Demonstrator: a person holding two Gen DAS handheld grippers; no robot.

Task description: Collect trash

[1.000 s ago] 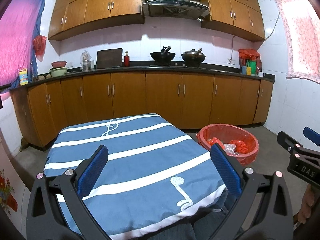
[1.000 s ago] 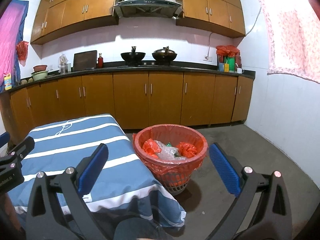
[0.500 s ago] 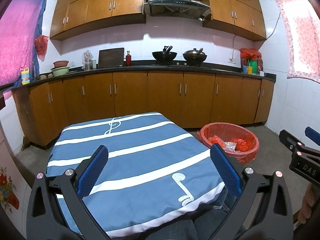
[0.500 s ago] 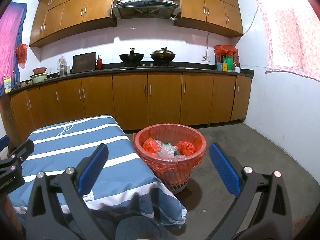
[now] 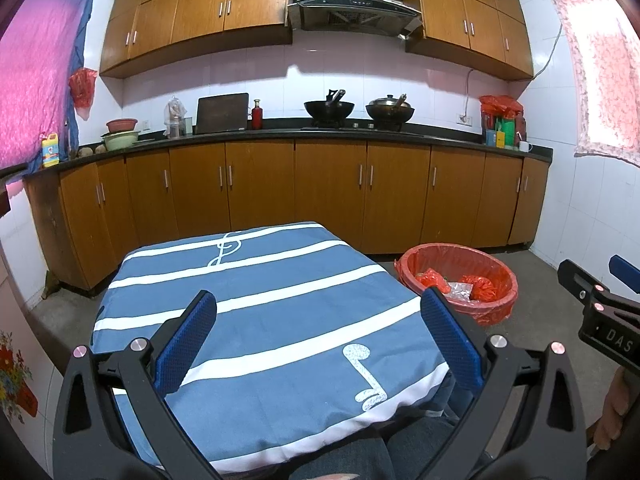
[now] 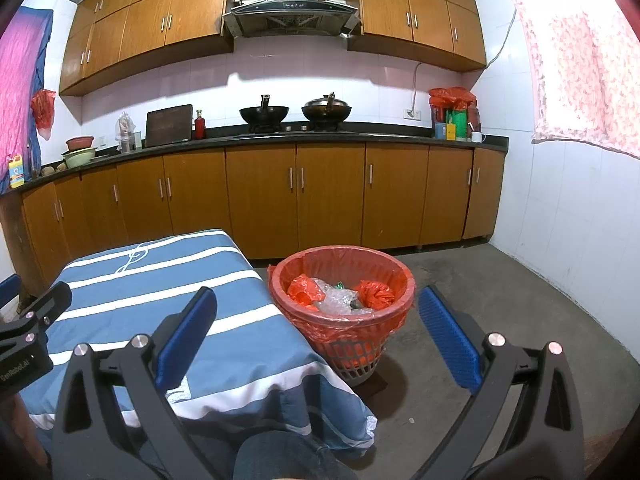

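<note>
Currently, status by item:
Left hand-held gripper (image 5: 320, 334): spread, empty, above the striped bench (image 5: 260, 304).
Right hand-held gripper (image 6: 318, 330): spread, empty, facing the bin.
Trash: inside red-lined basket (image 6: 342, 322) on the floor beside the bench, within reach for drops.

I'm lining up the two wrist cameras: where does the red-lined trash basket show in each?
Left wrist: trash basket at right of centre, beside the striped table's right edge.
Right wrist: trash basket at centre, between the open right gripper's fingers.
Shared landmark: the range hood.
</note>
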